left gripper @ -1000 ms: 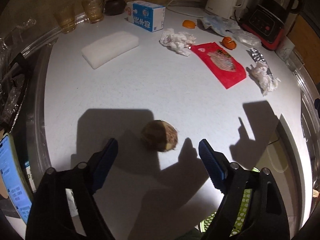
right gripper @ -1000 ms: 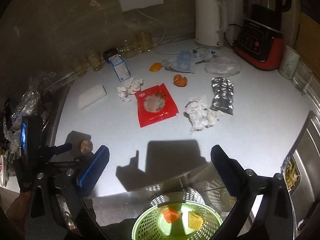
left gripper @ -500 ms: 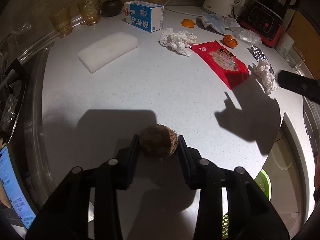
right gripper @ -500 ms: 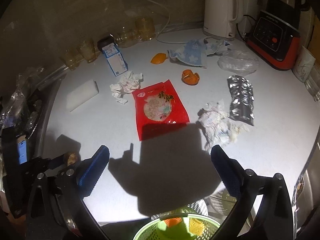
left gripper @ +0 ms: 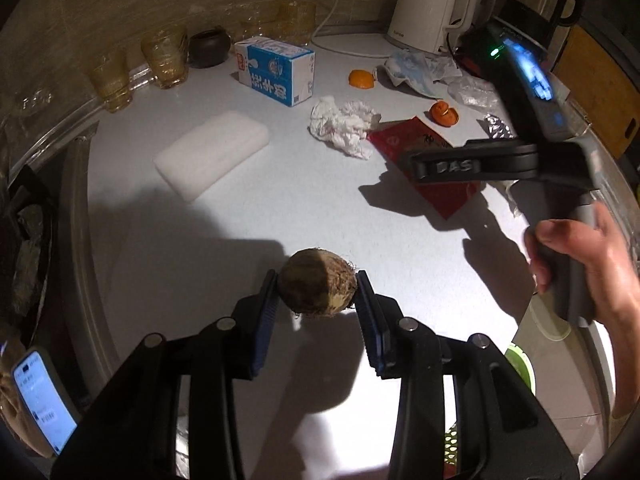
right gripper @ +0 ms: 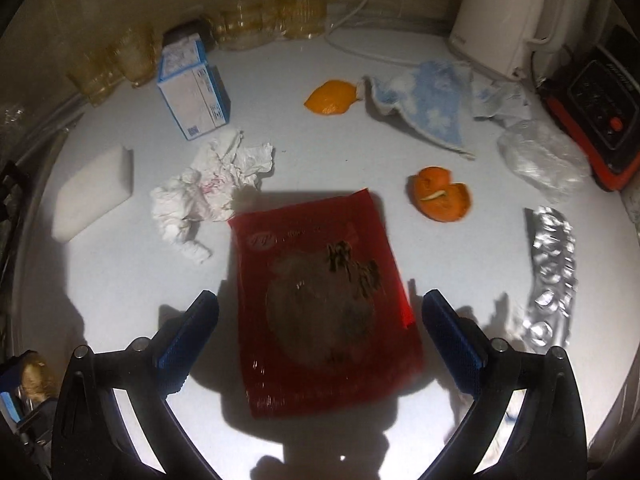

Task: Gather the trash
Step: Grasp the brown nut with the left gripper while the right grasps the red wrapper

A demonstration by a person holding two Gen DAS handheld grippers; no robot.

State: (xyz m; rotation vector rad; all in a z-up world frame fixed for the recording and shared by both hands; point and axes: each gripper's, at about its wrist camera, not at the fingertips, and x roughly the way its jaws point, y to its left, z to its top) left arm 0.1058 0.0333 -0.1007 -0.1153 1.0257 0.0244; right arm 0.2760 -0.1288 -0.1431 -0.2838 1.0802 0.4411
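A white kitchen surface (right gripper: 400, 128) was strewn with litter under dim, shadowed light. The left gripper (left gripper: 317, 292) was closed on a brown, hairy round husk (left gripper: 318, 284), its blue pads pressing the husk from both sides close to the near edge of the surface; whether the husk was lifted or resting could not be told.

The right gripper (right gripper: 320, 332) was spread wide and held nothing. Its blue fingers (right gripper: 188, 332) stood either side of a flat red snack wrapper (right gripper: 320, 300), which lay on the surface in the gripper's shadow.

Beside the wrapper's far left corner lay a crumpled white tissue (right gripper: 208, 192). Further left sat a white foam block (right gripper: 94, 196), and behind the tissue a blue and white milk carton (right gripper: 194, 88). Two pieces of orange peel (right gripper: 440, 194) lay beyond the wrapper, one near its right corner and one further back beside a blue and white cloth (right gripper: 428, 108). A silver blister pack (right gripper: 550, 276) lay to the right. A white kettle (right gripper: 508, 20) stood at the back.
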